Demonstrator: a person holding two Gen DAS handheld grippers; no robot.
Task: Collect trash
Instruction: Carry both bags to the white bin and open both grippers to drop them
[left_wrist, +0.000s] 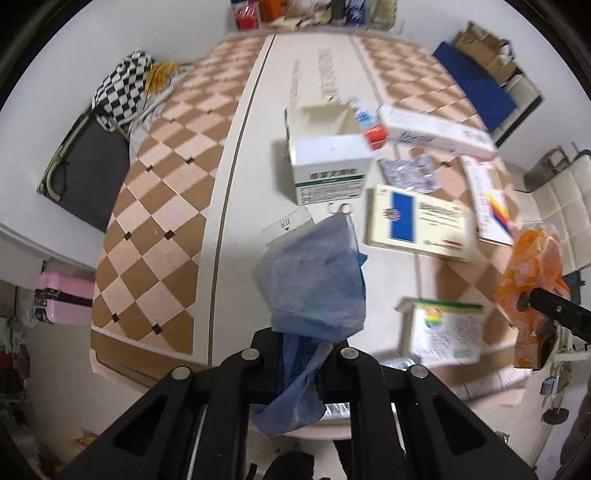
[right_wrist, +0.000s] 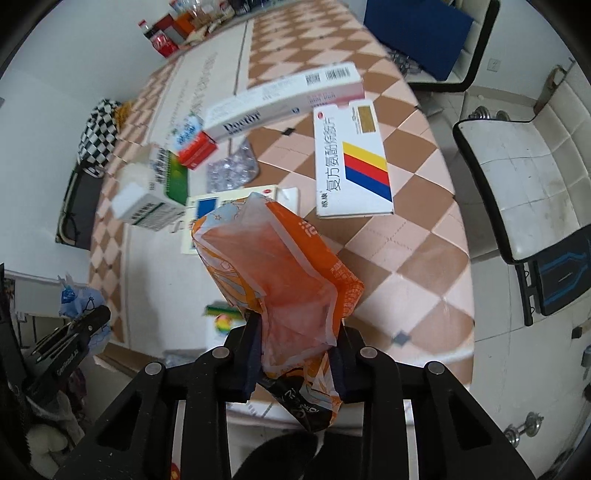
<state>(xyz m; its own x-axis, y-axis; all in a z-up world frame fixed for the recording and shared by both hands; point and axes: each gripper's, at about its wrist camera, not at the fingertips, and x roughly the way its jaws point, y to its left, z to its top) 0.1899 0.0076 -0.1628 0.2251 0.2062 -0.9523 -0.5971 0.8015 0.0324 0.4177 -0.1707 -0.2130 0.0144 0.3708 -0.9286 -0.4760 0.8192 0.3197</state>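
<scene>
Clamped between the closed jaws of the left gripper (left_wrist: 301, 360), a crumpled pale blue thin plastic bag (left_wrist: 314, 280) is being held above the table; its wrinkled body is bulging beyond the fingertips while a twisted tail is hanging back behind the pads. Between the jaws of the right gripper (right_wrist: 297, 354), which are being pressed onto it, a crinkled orange and white printed plastic wrapper (right_wrist: 280, 266) is being gripped, its torn mouth gaping upward and its translucent inside seeming empty.

Below both, the table with a cream and brown diamond-checked top (left_wrist: 162, 192) is being crowded by cartons. An opened white cardboard box with a green stripe (left_wrist: 327, 166) is being shown with its flaps up; what it holds cannot be told. Just beside it, a silver blister sheet of pills (left_wrist: 410, 173) is lying flat, next to a cream box with a blue panel (left_wrist: 417, 221). A white box with yellow, red and blue stripes (right_wrist: 351, 158) and a long white and pink carton (right_wrist: 284, 99) are lying nearby.
</scene>
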